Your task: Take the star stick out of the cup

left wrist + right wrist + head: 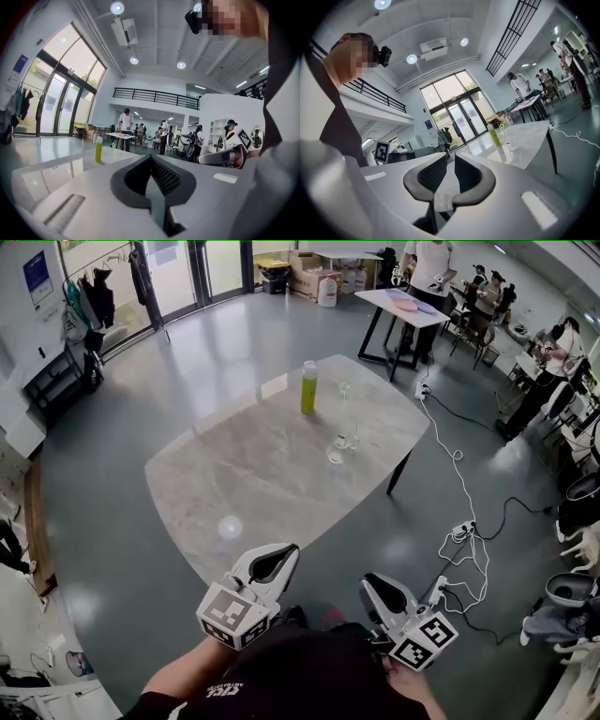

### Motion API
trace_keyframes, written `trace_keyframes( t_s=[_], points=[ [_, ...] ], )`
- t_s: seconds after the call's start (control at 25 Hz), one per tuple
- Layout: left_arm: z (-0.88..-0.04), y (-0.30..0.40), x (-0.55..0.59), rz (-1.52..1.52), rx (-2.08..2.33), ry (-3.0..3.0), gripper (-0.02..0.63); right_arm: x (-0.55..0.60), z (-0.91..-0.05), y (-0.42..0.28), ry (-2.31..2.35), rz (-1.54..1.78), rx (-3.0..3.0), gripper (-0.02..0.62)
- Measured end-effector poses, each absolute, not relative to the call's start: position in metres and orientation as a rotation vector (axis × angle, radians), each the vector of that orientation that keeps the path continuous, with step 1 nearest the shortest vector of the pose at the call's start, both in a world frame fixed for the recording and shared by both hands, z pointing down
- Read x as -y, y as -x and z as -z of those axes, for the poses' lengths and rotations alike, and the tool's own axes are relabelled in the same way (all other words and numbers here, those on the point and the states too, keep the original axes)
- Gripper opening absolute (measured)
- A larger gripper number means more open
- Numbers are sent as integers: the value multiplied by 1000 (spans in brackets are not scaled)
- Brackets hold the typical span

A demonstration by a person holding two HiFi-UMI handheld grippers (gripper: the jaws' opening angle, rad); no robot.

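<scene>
The star stick (344, 390) stood in the clear cup (343, 442) on the far right part of the marble table (234, 484). Its long axis ran close to upright, with the star end on top and the lower end down in the cup. From the right gripper view I could see the stick (501, 125) as a thin line rising above the cup (513, 143), but it was too small for me to make out its lean.

A tall yellow-green bottle (308, 387) stood upright on the table, beyond the cup and to its left, apart from it. A broad stretch of bare tabletop lay between the cup and my grippers.

A white cable (457, 465) trailed over the floor on the right of the table to a power strip (460, 530). Further back stood a second table (405, 304) with people around it.

Both grippers hung off the near edge of the table, well apart from the cup. The left gripper (286, 549) had its jaws pressed together with nothing between them. The right gripper (369, 579) showed a narrow slit between its jaw tips and gripped nothing.
</scene>
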State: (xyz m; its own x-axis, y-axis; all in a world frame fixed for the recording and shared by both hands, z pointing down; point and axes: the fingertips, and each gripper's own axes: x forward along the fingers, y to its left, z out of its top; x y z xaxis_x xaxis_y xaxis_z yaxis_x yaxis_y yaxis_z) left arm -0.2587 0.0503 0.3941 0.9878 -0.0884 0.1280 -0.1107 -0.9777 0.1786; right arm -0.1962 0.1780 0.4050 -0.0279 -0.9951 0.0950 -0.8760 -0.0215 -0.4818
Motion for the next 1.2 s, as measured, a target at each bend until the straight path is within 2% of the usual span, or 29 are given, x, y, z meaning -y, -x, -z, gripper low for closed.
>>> trace_keyframes(
  t_s=[0.32,0.84,1.2],
  points=[
    [-401,198,-38,-202,216,-2933,3,-153,-422,138,1857,664,-2014,58],
    [-395,31,-37,-161,527,-2840,2,-155,-428,-55,1639,750,-2180,38],
    [-401,-37,-16,-203,665,-2779,3,-146,-441,-133,1552,810,-2235,35]
  ],
)
